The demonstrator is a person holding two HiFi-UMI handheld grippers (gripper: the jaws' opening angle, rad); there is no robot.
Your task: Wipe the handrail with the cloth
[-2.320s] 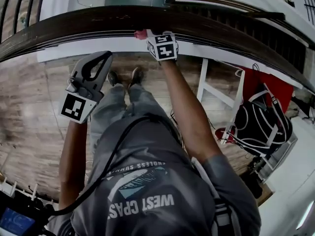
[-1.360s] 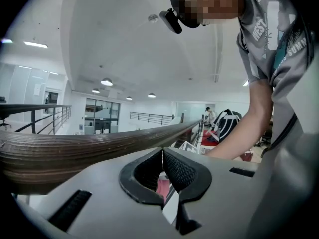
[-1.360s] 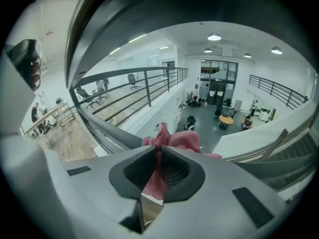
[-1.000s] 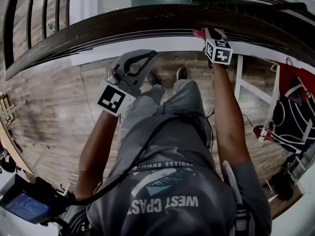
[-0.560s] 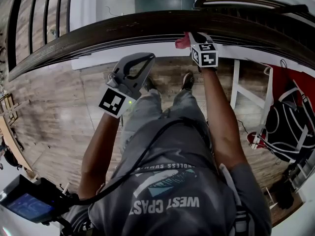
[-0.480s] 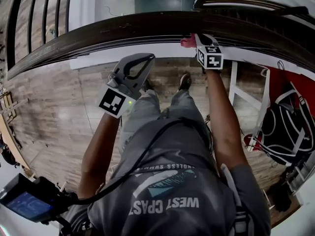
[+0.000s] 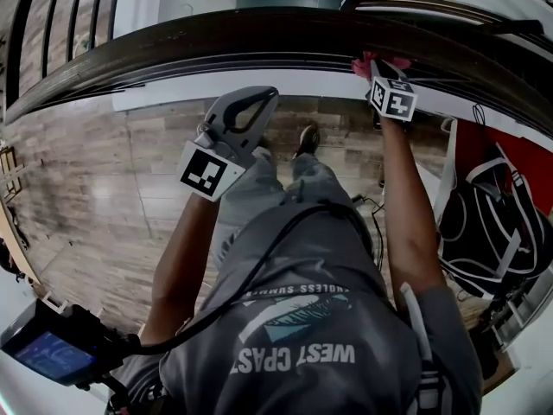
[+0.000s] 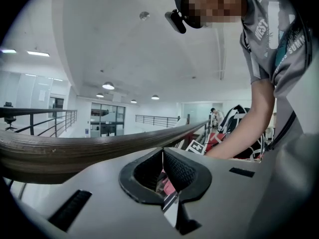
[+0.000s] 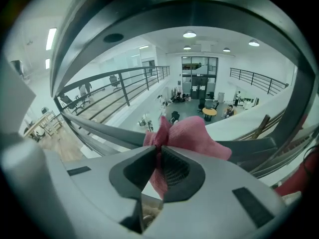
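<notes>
Jaws of the right gripper [image 7: 381, 72] [image 9: 159, 157] are clamped on the cloth [image 7: 374, 61] [image 9: 188, 132], pinching a fold of it between the ribbed pads. The rest of the pink fabric bunches out past the tips. The right arm [image 7: 406, 206] reaches forward almost straight from the shoulder. The gripper's marker cube faces up, and its tips are at the near edge of the handrail [image 7: 216, 41] [image 9: 92, 127]. The cloth lies against that near edge, toward the rail's right part in the head view, and spills up onto the top face. In the right gripper view the crumpled mass points away from the jaws and across the rail, a little to the right. The left gripper [image 7: 256, 98] [image 8: 163, 156] has its jaws shut on each other, the pads meeting in a thin line. It is held up on a bent left arm [image 7: 186, 258], with the forearm raised, the marker cube toward the body and the tips aimed at the rail. It sits just short of the rail's near edge, apart from it and well left of the cloth. The handrail is a dark wooden bar whose long axis runs left to right across the top of the head view. In the left gripper view [image 8: 60, 151] it runs from the left foreground away toward the right hand. Below both grippers is the wooden floor [image 7: 95, 188], and a black bag [image 7: 492, 232] lies at the right.
</notes>
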